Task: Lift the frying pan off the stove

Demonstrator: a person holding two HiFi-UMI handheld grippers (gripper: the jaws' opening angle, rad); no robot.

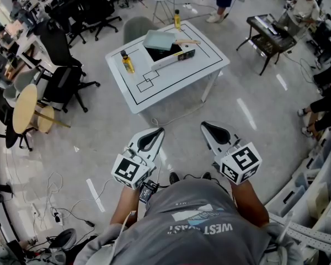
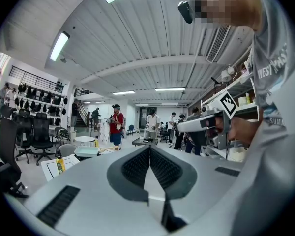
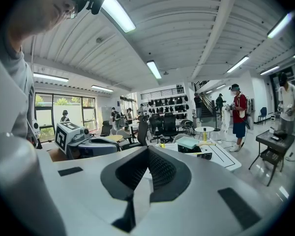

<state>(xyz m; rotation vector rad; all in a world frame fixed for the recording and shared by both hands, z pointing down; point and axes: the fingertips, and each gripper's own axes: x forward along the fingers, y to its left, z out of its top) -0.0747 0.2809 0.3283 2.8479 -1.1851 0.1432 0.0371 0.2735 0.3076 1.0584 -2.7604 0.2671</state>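
1. Nothing of the lift is done: the frying pan (image 1: 160,39) sits on the stove (image 1: 172,52), on the white table (image 1: 198,65), well apart from you across bare floor.
2. Your left gripper (image 1: 156,134) has its jaws pressed together with nothing between them.
3. Your right gripper (image 1: 209,128) is the same, jaws together and empty.
4. Both are held in front of your body and point toward the table.
5. All of it is left to do, I judge: walk up, open a gripper, take the pan's wooden handle (image 1: 186,42) and raise it.
6. The pan looks empty, though it is too small to be sure.
7. Two bottles stand on the table, one near the front-left edge (image 1: 127,62) and one at the far corner (image 1: 177,20); both hold yellow liquid.
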